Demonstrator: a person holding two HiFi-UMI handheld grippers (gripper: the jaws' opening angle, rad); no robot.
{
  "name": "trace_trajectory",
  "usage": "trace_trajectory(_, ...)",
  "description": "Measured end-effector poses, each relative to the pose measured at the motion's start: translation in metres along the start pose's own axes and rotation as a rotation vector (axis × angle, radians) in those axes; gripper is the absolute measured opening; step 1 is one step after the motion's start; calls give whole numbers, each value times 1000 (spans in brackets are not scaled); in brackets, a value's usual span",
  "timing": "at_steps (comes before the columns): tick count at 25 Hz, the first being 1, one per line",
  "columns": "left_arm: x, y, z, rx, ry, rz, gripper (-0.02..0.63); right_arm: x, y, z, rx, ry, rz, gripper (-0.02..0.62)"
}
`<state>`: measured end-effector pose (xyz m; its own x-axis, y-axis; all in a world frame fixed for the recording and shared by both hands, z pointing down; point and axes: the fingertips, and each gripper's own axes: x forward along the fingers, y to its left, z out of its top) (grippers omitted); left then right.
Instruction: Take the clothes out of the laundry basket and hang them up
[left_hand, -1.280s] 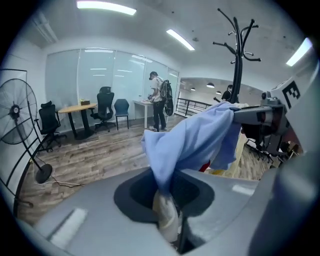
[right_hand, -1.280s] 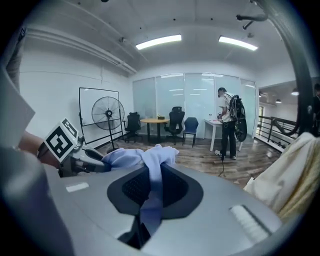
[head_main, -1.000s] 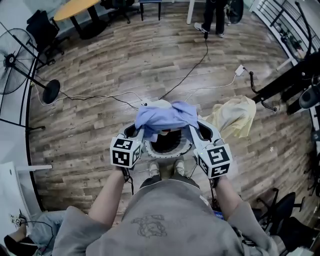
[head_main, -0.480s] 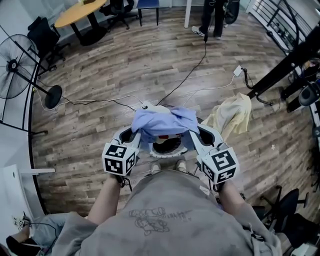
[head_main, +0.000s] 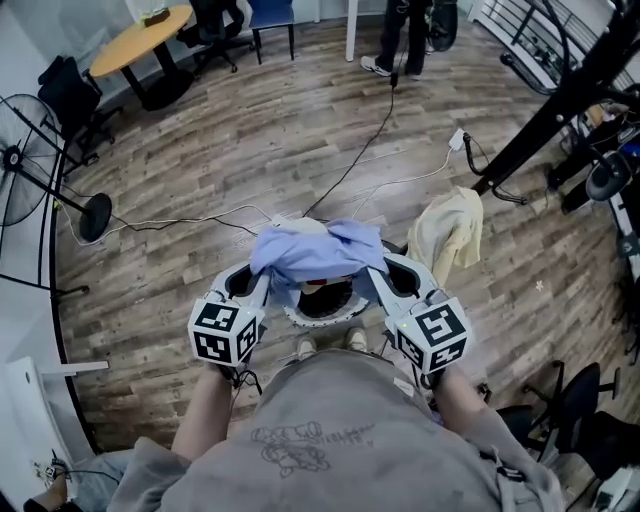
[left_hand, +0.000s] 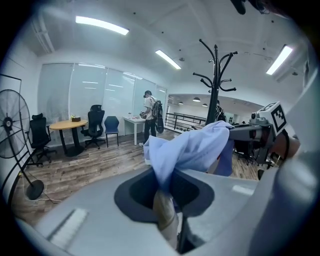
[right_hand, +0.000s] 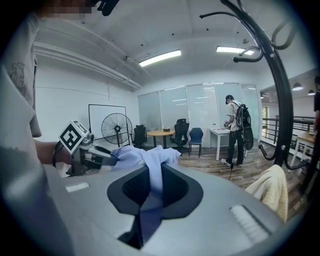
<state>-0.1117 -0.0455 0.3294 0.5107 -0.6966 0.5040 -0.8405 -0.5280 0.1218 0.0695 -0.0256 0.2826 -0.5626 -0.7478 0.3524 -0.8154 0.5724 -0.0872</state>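
**A:** The left gripper (head_main: 264, 283): what has it got?

**B:** Its jaws are pressed close on a fold of the light blue garment (head_main: 318, 250). In the left gripper view the cloth is pinched in the gap and rises out of it.

**A:** And the right gripper (head_main: 376, 276)?

**B:** The same. Its jaws are nearly together, with a strip of that blue cloth clamped between them. The two grippers hold opposite sides of the garment, left and right.

**A:** Where is the garment itself?

**B:** It is bunched between the two grippers, in the air over the laundry basket (head_main: 330, 322). It covers the far part of the basket's opening, and the near rim shows below it.

**A:** And the basket?

**B:** It stands on the wooden floor (head_main: 250, 130), just in front of the person's feet. It is round, with a pale rim and a dark inside.

**A:** Any other clothes?

**B:** A pale yellow garment (head_main: 447, 232) hangs to the right of the basket, near the foot of the black coat stand (head_main: 545, 120). I cannot tell what it hangs from.

**A:** Anything else on the floor?

**B:** A cable (head_main: 370, 150) runs away from the basket towards a person (head_main: 400, 30) standing at the far edge.
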Motion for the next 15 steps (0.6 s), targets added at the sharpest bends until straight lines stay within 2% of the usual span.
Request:
trace_trajectory(3, 2, -8, 23, 23, -23, -35, 58, -10, -9, 21, 22, -45, -1, 58)
trace_trajectory(7, 10, -20, 77, 73, -102, -99, 57, -33, -29, 64, 18, -138, -27, 58)
trace_trajectory(10, 18, -32, 127, 87, -174, -186, 57, -53, -43, 101, -14, -211, -61, 58)
trace_trajectory(15, 29, -62, 210, 200, -249, -306, 57, -91, -70, 157, -100, -305, -142, 58)
